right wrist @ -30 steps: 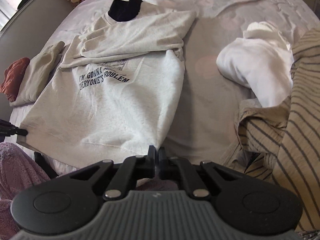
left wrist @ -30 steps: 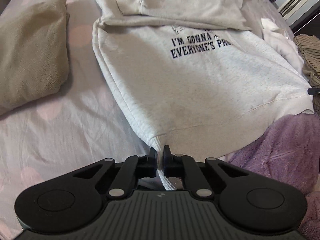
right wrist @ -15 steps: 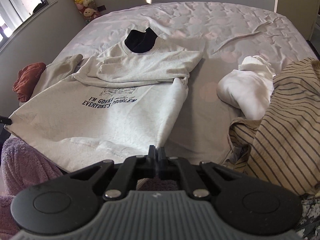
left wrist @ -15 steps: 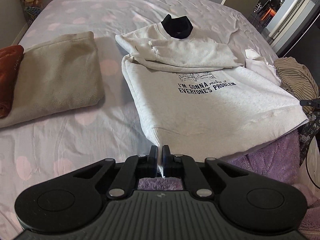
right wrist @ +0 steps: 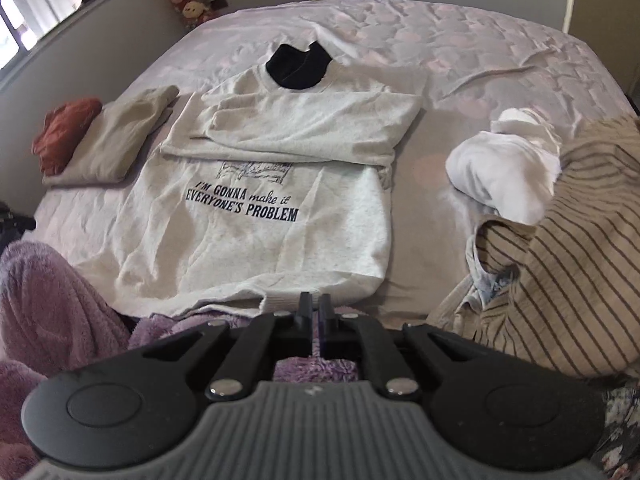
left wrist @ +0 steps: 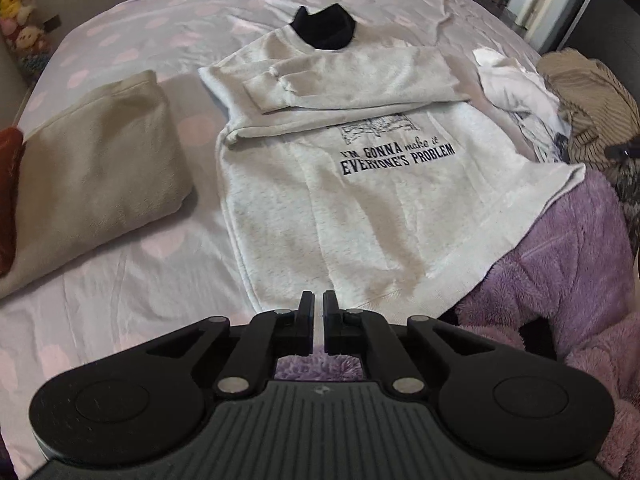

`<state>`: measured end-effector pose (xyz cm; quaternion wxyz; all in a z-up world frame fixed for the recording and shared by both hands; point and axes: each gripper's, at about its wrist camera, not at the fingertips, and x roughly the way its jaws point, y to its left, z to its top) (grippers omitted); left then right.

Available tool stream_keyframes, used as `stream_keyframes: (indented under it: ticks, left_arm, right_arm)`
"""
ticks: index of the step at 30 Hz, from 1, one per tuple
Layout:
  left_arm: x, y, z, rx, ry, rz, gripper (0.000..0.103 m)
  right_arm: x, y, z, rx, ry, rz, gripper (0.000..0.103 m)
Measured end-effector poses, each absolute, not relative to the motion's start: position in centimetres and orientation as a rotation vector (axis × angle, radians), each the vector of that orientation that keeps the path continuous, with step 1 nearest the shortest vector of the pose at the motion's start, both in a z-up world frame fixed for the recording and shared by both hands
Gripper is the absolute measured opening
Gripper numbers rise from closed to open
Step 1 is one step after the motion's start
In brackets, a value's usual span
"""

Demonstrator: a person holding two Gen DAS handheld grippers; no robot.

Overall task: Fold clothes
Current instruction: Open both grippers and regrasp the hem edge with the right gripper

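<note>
Drawn up and back from the grey sweatshirt (left wrist: 340,220) since a second ago, with far more of the bed now in both views. Hem corners, pinched between the pads back then, now let go and lying on the purple fleece blanket (left wrist: 560,280) at the near edge.

Left gripper (left wrist: 317,300): jaws opening, a narrow slit between them, hem just at the tips, not pressed by the pads.

Right gripper (right wrist: 316,302): jaws all but closed, only a dark sliver between, no cloth visibly clamped; hem just beyond the tips.

Sweatshirt laid flat, front up, on the pink-dotted sheet (left wrist: 140,280), neck towards the far side, printed lettering readable, both sleeves (left wrist: 352,84) folded across the chest. Black cloth (left wrist: 326,32) at the neckline. Folded beige garment (left wrist: 100,176) beside it on the left, apart from it, with a rust-red piece (right wrist: 66,132) touching its outer side. White garment (right wrist: 504,176) bunched on the right, against a striped tan one (right wrist: 568,260).
</note>
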<state>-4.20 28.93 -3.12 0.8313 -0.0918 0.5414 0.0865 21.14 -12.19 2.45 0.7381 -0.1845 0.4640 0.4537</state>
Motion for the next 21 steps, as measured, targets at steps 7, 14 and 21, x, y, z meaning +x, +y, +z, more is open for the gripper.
stream_keyframes:
  ticks: [7,14,21]
  left_arm:
    - [1.3,24.6,-5.6,0.025,1.203,0.002,0.03]
    - [3.9,20.8,-8.7,0.217,1.244,-0.12,0.039]
    - [5.2,19.6,-11.1,0.249,1.281,-0.185,0.039]
  right_arm:
    - [15.6,-5.1,0.1,-0.768,0.87,1.2,0.03]
    - [10.9,-0.6,-3.7,-1.149,0.713,1.349,0.035]
    - [8.6,1.2,-7.1,-1.472,0.593,1.447,0.04]
